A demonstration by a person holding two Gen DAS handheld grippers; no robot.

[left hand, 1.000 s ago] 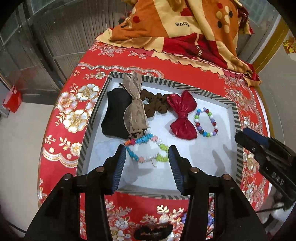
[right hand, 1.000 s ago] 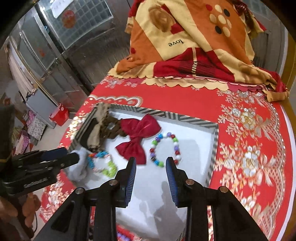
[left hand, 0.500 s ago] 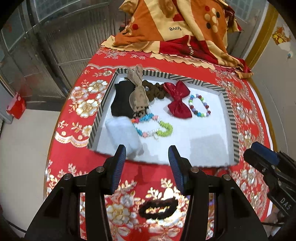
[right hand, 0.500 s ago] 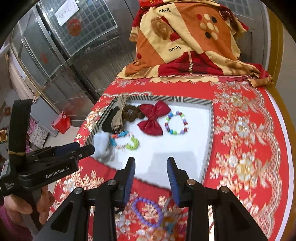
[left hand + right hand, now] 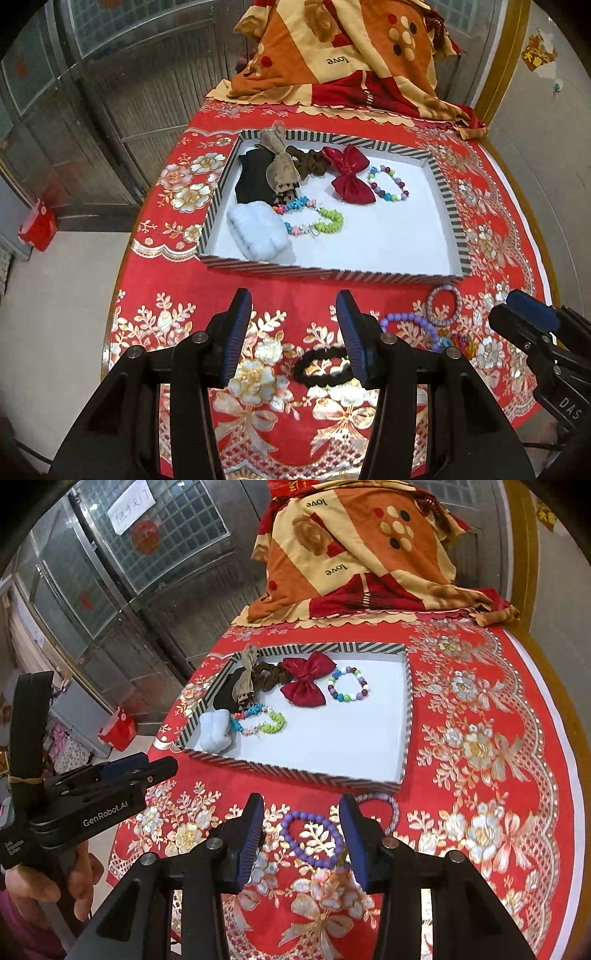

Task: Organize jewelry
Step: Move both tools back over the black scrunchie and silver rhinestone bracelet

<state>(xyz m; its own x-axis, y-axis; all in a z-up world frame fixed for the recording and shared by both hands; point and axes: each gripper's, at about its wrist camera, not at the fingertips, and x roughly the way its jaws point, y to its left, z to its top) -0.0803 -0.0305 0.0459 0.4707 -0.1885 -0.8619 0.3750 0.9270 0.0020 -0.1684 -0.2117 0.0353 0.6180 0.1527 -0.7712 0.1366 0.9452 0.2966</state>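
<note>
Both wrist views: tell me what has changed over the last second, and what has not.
Both grippers have pulled back from over the tray to the near side of the table. The left gripper is open and empty; the right gripper is empty, its jaws opening. The black scrunchie and purple bracelet have come into view on the cloth. Everything in the tray lies as before.

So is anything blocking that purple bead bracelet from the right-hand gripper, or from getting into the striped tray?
Nothing visible. The purple bracelet lies bare on the red cloth below the right gripper, whose empty jaws are opening. Only the low rim of the tray stands between; the white floor behind it is bare.
</note>
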